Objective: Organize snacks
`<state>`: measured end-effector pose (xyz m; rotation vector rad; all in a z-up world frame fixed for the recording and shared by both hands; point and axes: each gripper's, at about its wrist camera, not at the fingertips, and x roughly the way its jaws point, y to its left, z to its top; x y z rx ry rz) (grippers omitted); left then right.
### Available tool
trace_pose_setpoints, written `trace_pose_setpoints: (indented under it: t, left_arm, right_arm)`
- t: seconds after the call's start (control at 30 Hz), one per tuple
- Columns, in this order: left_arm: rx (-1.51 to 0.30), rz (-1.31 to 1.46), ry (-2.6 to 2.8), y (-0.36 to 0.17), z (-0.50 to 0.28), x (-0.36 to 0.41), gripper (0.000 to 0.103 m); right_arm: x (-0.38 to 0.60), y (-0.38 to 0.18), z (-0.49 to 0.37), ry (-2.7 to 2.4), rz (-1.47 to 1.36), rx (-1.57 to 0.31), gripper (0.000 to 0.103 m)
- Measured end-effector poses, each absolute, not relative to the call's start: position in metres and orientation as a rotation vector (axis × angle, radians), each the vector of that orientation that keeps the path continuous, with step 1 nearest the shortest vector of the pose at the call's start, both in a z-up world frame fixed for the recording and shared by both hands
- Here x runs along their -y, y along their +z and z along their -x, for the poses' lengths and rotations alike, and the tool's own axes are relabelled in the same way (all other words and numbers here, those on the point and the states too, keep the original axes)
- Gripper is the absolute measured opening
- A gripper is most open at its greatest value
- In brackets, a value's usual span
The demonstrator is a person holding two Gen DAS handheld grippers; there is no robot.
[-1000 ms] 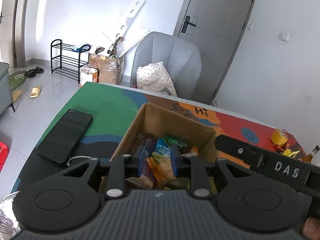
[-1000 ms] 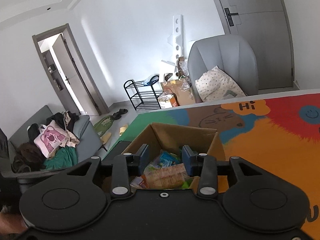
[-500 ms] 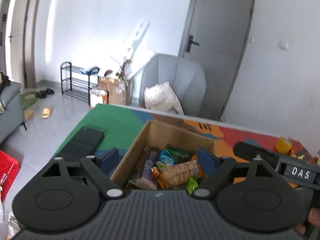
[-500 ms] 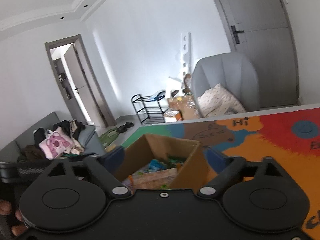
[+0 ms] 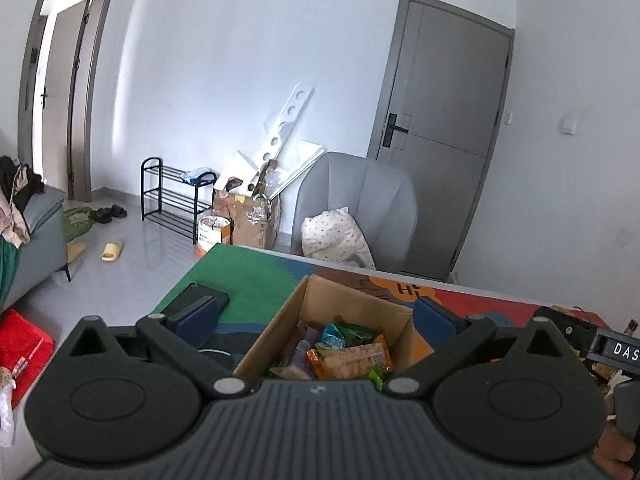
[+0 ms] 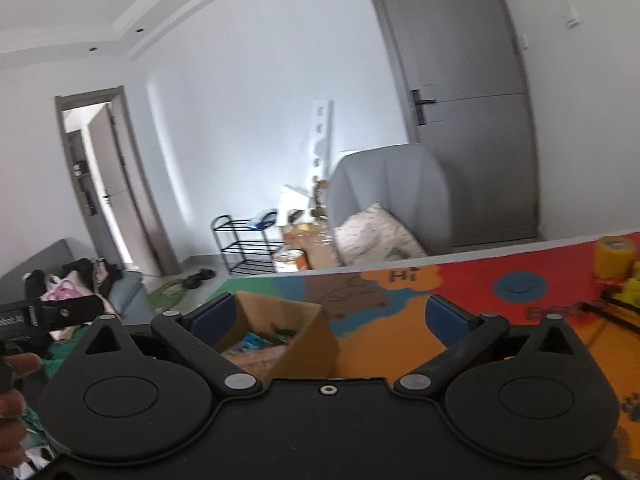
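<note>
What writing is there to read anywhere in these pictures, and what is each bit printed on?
"Hi": on the orange cloud shape of the colourful table mat.
"DAS": white letters on the black handle of the right gripper, cut off at the picture's edge.
Snack wrappers in the cardboard box: print too small to read.
Paper tub on the floor: label too blurred to read.

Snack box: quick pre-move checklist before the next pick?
1. Left tongs opening, nothing between the pads: ok.
2. Right tongs opening, nothing gripped: ok.
3. Cardboard box upright, top open, snack packets inside: ok.
4. Phone lies left of the box, apart from it: ok.
5. More items at the mat's right edge, yellow roll; whether snacks: cannot tell.
</note>
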<state>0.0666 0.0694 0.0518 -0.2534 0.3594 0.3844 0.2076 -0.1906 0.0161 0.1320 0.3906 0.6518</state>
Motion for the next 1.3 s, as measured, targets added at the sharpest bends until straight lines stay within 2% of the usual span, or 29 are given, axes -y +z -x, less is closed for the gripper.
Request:
trace_pose_setpoints:
  t: [0.6,1.3]
  left_arm:
    - [-0.45,0.209,0.286,0.044,-0.06,-0.037,0.103]
    - [-0.512,0.181,0.299,0.055,0.0,-0.031,0.103]
  right_arm:
    - [0.238,0.019,-0.16,0.507,-0.074,-0.39,0.103]
    - [0.205,0.041,-0.1,0.485,0.004,-0.43,0.103]
